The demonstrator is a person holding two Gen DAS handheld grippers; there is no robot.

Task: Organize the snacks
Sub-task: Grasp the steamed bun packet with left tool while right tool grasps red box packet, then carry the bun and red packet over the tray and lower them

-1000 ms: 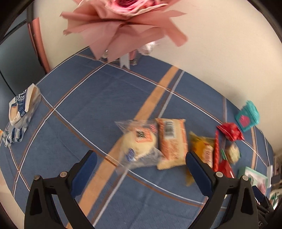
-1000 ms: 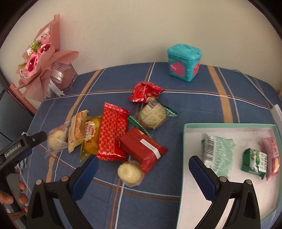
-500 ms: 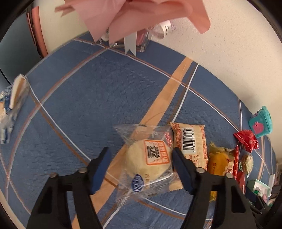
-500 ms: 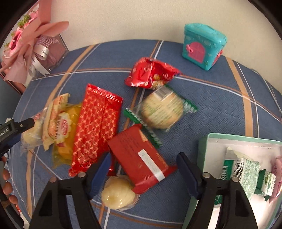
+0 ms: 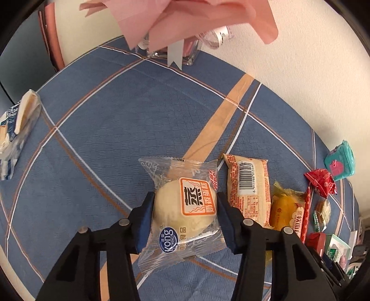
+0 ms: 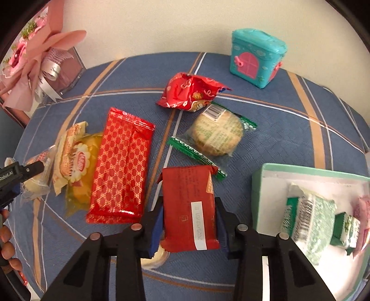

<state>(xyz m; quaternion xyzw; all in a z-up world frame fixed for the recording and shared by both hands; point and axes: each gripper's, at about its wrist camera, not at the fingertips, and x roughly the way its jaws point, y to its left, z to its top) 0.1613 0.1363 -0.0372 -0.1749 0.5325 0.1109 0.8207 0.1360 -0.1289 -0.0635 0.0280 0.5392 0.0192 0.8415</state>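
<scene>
The left gripper jaws have just been closed onto the steamed bun packet — soft, light, crushable; it is best pinched gently across its middle. The right gripper jaws have just been closed on the red packet — firmer, though its film looks slippery.

My red pack hides most of a pale round snack. The pink flowers run off the top edge. Far packets by the green box look too tiny to tell
</scene>
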